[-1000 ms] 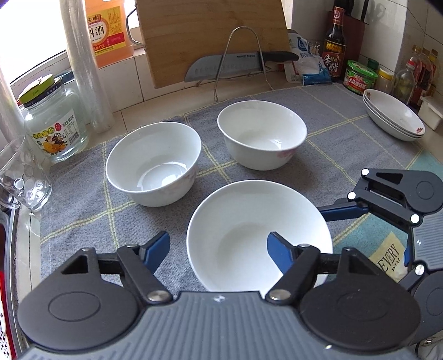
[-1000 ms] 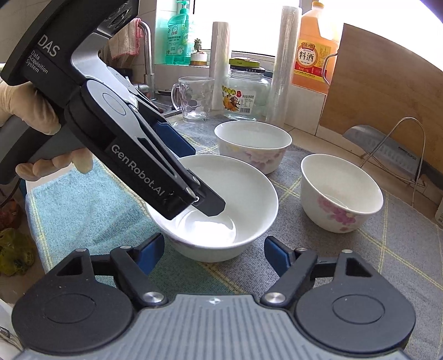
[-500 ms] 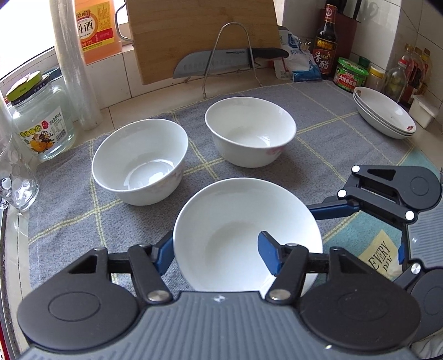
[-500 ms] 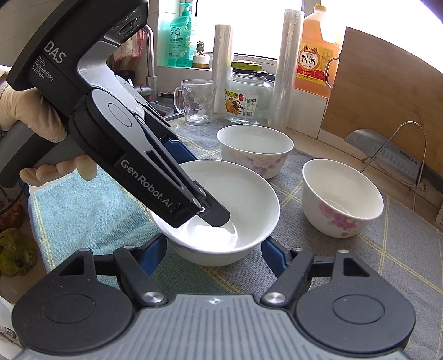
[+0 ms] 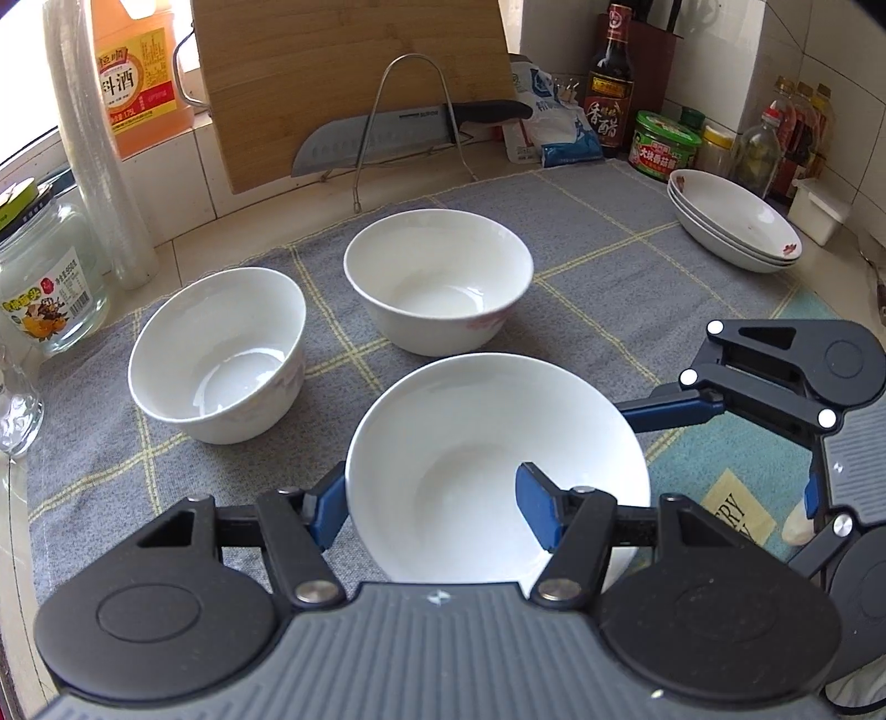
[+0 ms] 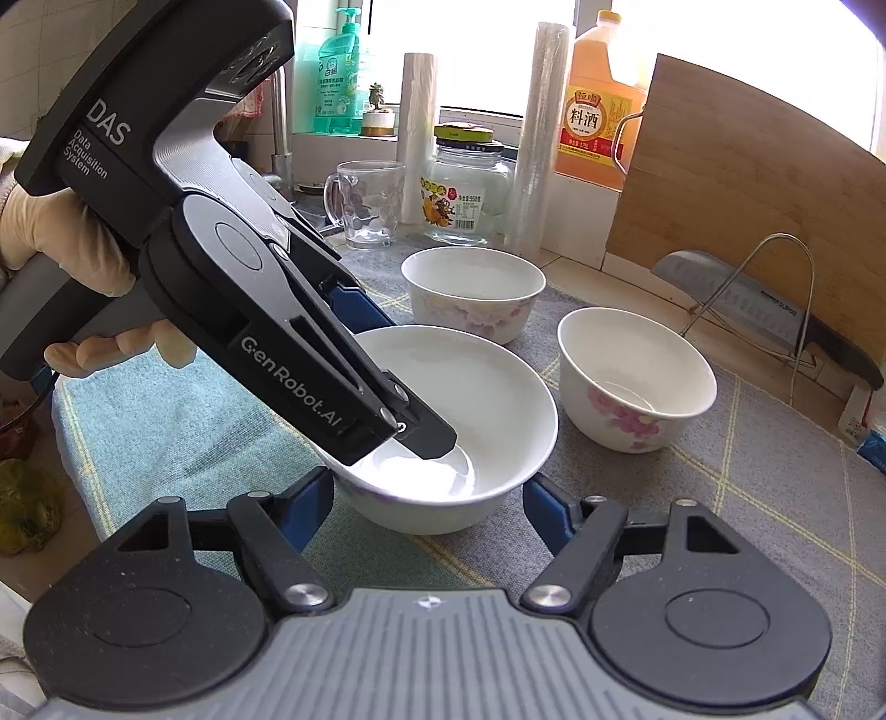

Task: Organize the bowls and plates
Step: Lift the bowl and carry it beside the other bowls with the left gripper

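- Left gripper (image 5: pixel 432 507): open, straddling the near bowl's (image 5: pixel 476 459) rim, one finger inside.
- Right gripper (image 6: pixel 429 498): open, flanking that bowl.
- Bowl sits on grey cloth (image 5: pixel 609 266); plates (image 5: pixel 736 221) stacked far right.

Two close tongs-mounted views, crossing over one bowl (image 5: pixel 470 443).

Bright window (image 6: pixel 720 33) backlight, blown out; fisheye-warped edges.
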### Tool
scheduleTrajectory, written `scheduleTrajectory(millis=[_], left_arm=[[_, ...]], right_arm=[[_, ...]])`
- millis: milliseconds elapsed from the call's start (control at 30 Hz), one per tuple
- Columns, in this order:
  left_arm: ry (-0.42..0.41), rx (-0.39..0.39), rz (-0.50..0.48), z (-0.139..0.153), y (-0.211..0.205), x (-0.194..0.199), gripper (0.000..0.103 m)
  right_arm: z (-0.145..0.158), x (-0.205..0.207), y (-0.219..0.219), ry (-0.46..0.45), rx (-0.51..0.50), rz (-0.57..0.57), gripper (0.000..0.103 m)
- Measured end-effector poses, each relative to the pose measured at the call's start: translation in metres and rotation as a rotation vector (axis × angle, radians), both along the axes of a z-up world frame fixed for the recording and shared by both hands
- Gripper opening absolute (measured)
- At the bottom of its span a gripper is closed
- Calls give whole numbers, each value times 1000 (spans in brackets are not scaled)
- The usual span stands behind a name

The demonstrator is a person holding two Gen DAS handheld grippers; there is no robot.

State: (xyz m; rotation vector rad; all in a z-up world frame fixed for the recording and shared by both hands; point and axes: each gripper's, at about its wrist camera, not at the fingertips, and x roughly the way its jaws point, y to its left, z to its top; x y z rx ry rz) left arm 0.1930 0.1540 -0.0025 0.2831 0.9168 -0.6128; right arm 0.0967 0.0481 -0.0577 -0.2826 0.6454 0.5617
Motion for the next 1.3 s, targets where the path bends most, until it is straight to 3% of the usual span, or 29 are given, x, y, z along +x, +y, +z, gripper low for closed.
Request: scheduleTrajectory(millis=[700, 1300], left_arm=[[11, -47, -222, -7, -107, 1, 62], [26, -52, -250, -16, -130, -1, 62]], right_arm=[[8, -30, -88, 3, -39, -243, 79], [2, -32, -104, 32, -40, -289, 79]])
